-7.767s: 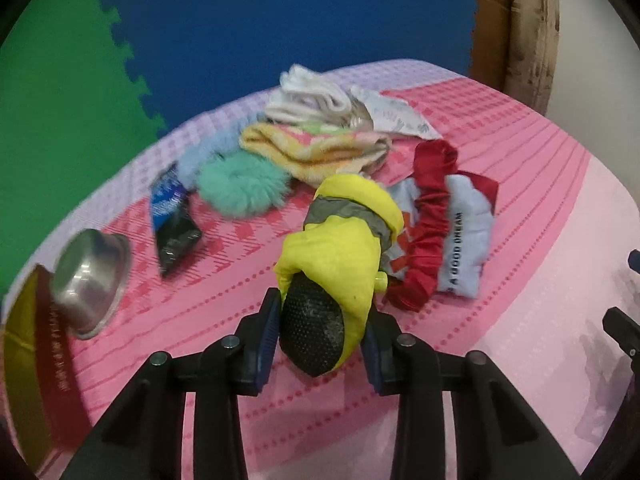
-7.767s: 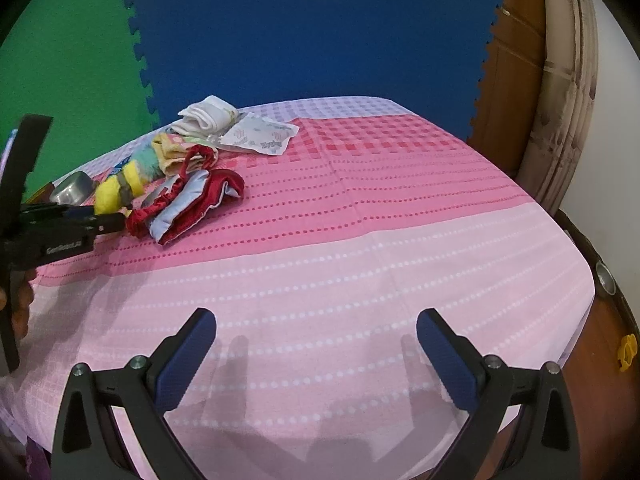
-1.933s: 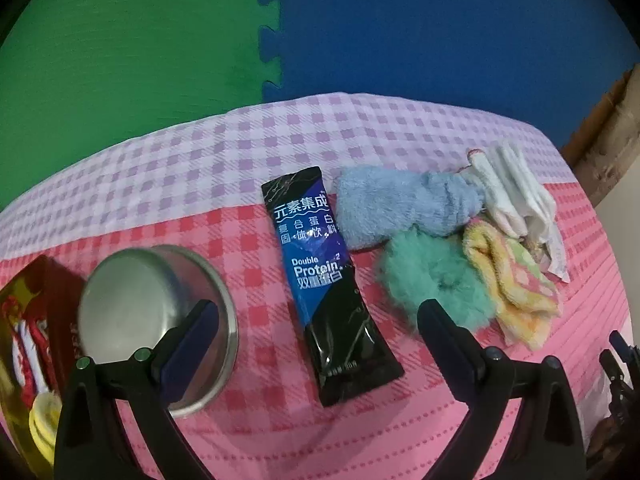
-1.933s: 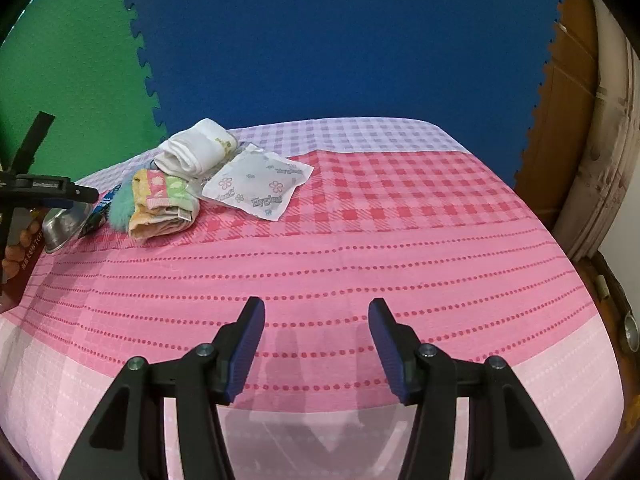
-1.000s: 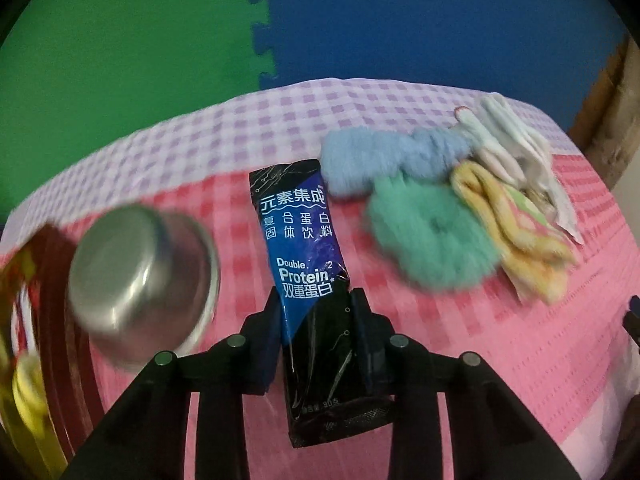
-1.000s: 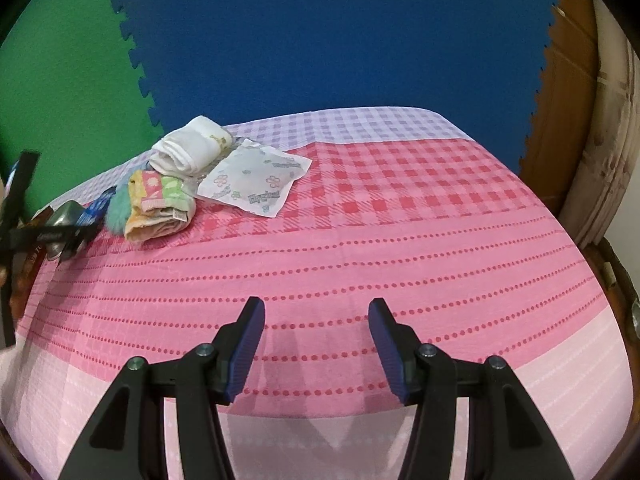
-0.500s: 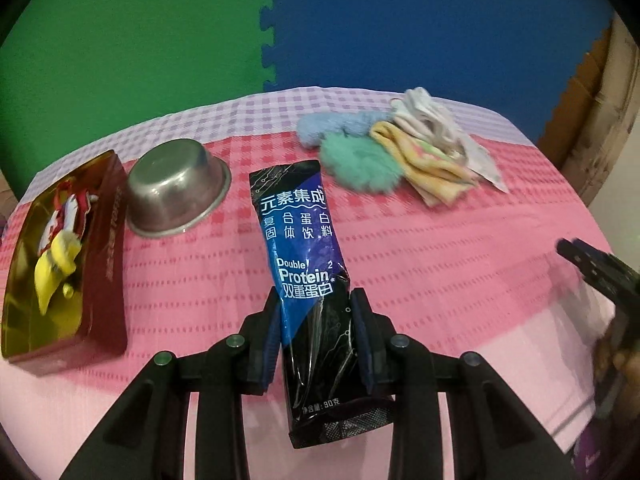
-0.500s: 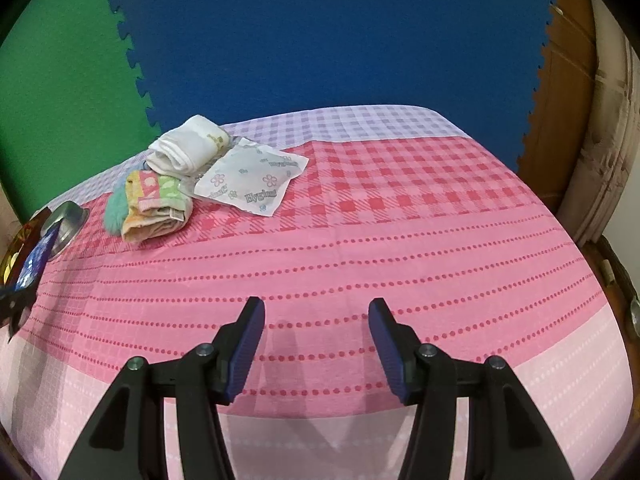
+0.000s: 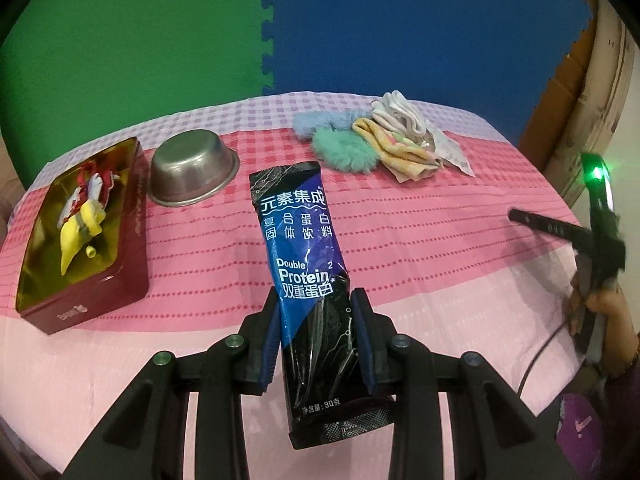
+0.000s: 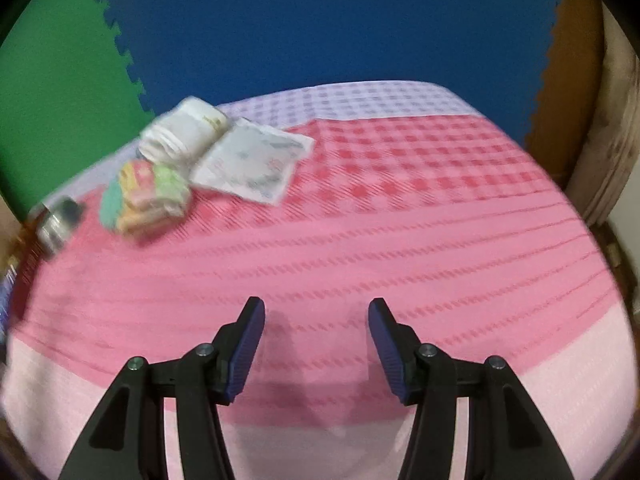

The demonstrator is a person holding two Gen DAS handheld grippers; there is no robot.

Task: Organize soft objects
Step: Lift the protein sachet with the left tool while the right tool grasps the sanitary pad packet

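Observation:
My left gripper (image 9: 316, 320) is shut on a blue and black protein drink pouch (image 9: 300, 240), held up above the pink cloth. A red tin box (image 9: 132, 248) at the left holds a yellow toy (image 9: 80, 236) and a red and white cloth. At the back lie a light blue fluffy piece (image 9: 312, 124), a green fluffy scrunchie (image 9: 344, 150), a yellow towel (image 9: 400, 148) and a white rolled cloth (image 9: 400, 114). My right gripper (image 10: 316, 320) hangs open over bare pink cloth with nothing between its fingers; the soft pile (image 10: 148, 192) lies far to its left.
A steel bowl (image 9: 192, 168) stands beside the tin. A flat printed tissue pack (image 10: 252, 164) lies by the white roll. In the left wrist view the other gripper and the hand on it (image 9: 600, 240) show at the right edge. Green and blue foam mats form the back wall.
The left gripper has pulled back and up with the pouch, so the tin box and the whole table came into view. The right gripper has barely moved.

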